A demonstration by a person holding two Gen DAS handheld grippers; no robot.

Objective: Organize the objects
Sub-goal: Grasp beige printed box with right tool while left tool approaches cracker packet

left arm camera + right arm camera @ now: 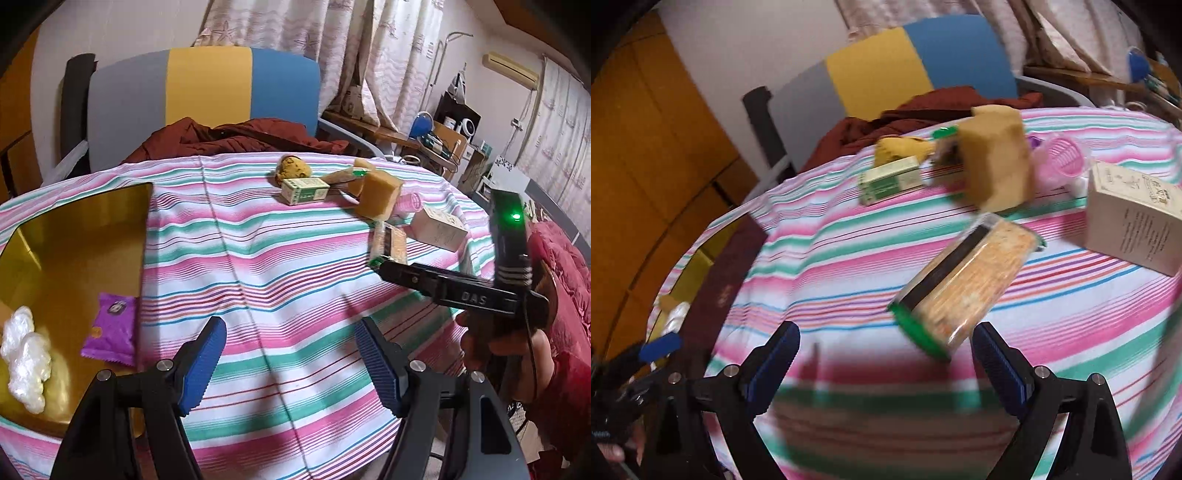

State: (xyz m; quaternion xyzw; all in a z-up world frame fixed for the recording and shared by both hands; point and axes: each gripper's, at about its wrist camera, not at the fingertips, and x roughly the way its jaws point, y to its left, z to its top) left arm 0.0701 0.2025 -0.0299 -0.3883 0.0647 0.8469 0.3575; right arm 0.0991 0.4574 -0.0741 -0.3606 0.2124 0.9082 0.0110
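Note:
My left gripper stands open over the striped tablecloth with nothing between its blue pads. To its left, a gold tray holds a purple packet and a white puffy wrap. My right gripper is open too. A clear cracker packet with green ends lies just ahead of it, with its near end at the fingertips, closer to the right finger; the pads do not touch it. Behind lie a tan sponge block, a small green-and-white box and a white carton.
A pink hair roller and a yellow bun-like item sit at the far side of the table. Behind the table is a chair with a dark red garment. A hand in a red sleeve holds the right gripper.

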